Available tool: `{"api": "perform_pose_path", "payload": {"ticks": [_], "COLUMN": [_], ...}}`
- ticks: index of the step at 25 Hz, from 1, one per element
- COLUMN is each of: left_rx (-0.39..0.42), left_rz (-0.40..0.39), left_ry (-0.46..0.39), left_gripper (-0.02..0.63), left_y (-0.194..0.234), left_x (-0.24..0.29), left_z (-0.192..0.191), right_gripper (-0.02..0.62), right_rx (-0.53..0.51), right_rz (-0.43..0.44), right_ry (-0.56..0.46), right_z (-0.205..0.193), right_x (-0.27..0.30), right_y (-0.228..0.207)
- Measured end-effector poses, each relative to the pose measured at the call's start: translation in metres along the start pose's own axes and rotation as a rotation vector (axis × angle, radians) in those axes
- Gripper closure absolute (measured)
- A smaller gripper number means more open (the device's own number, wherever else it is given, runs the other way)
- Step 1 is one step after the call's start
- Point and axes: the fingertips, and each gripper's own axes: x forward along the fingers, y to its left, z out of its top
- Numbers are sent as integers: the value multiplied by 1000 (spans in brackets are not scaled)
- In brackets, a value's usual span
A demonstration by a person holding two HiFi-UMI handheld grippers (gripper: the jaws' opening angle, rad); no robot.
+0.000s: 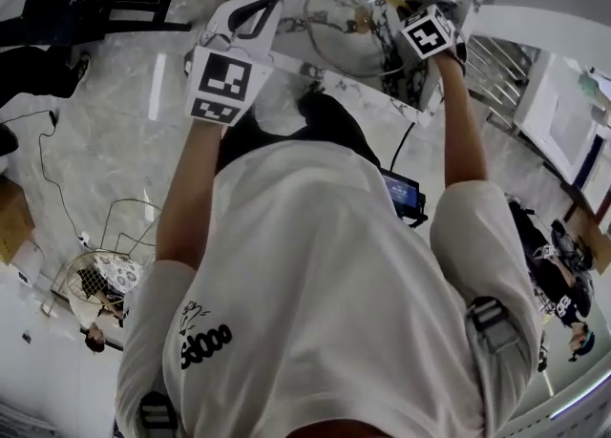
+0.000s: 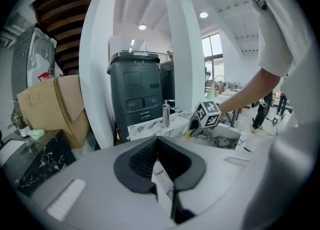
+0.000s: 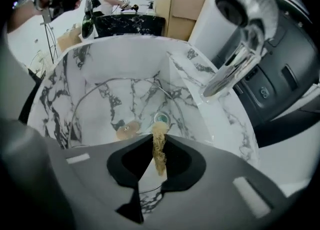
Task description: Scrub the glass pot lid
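The right gripper is pinching a tan scrubber between its jaws and pointing down into the marble sink. The glass pot lid is lying in the basin, its knob near the drain. The left gripper is hovering by the sink's left edge with its jaws pressed together on nothing, apart from the lid.

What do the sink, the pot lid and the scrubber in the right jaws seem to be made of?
The sink looks like marble or marble-look stone: glossy white with grey veins. The pot lid is clear glass, as veins show through it, with a thin metal-looking rim. The scrubber seems coarse yellowish fibre, perhaps loofah or plastic: matte, stringy.
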Motion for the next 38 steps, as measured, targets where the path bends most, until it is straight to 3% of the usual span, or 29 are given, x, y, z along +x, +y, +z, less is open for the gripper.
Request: {"api": "perform_pose_path", "payload": {"ticks": [10,18,26,33,38], "left_rx": [66,140,218,292,318], "left_rz": [-111,-201,-256,-259,-268], "left_ry": [-127,-257,-371,-462,-520], "left_gripper": [595,595,595,595,595], "left_y": [26,23,-2,-49,-88], "left_x": [-36,-67,-102,-127,-139], "left_z": [32,69,113,165,199], "right_gripper": [543,543,544,545,545], "right_rx": [290,470,514,539,502], "right_rz": [-224,-429,-598,-674,-713], "right_ry": [-287,-462,-600,-713,-753], "right_z": [45,49,38,13,-3], "right_x": [-137,-269,-383,-444,-480], "right_y": [17,52,103,123,128]}}
